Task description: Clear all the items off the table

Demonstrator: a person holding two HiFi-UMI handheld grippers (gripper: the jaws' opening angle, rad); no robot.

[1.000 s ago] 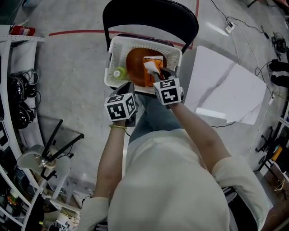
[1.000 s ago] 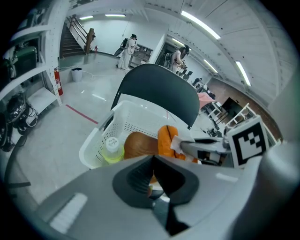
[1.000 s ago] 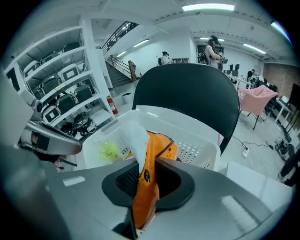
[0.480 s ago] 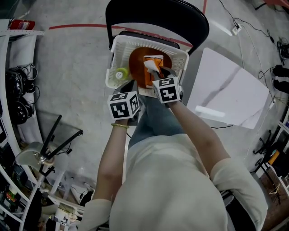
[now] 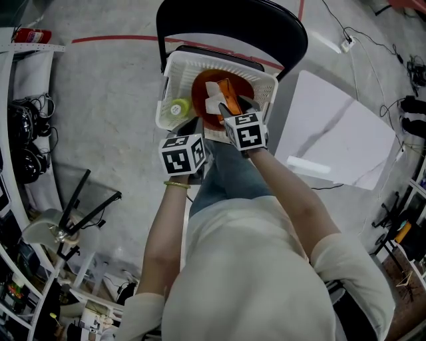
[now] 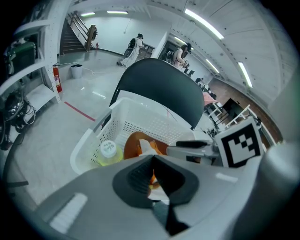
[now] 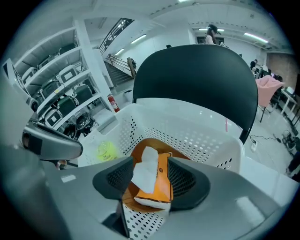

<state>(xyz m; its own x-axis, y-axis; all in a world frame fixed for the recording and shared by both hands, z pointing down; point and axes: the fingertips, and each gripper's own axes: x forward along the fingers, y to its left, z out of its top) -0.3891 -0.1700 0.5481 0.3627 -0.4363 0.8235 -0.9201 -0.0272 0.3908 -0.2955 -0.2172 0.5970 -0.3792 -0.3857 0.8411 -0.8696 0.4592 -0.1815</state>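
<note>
My right gripper (image 7: 151, 178) just spread its fingers: the orange tissue pack (image 7: 161, 183), gripped before, now lies released in the orange bowl (image 5: 202, 83) inside the basket (image 5: 174, 70). My left gripper (image 6: 153, 171) stays clenched, empty.

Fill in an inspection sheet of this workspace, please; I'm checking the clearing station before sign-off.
Surface: black chair carries the white basket; grey floor around.
Job's things: orange bowl, tissue pack resting on it, yellow bottle, all inside the basket.
Clutter: a stand on the floor at lower left.
Grippers: left hand-held gripper shut, empty; right hand-held gripper open, its jaws have just been opening, tissue pack between them.
Cables: cable across the floor, upper right.
Surroundings: white slab at right; shelving with headsets at left.
</note>
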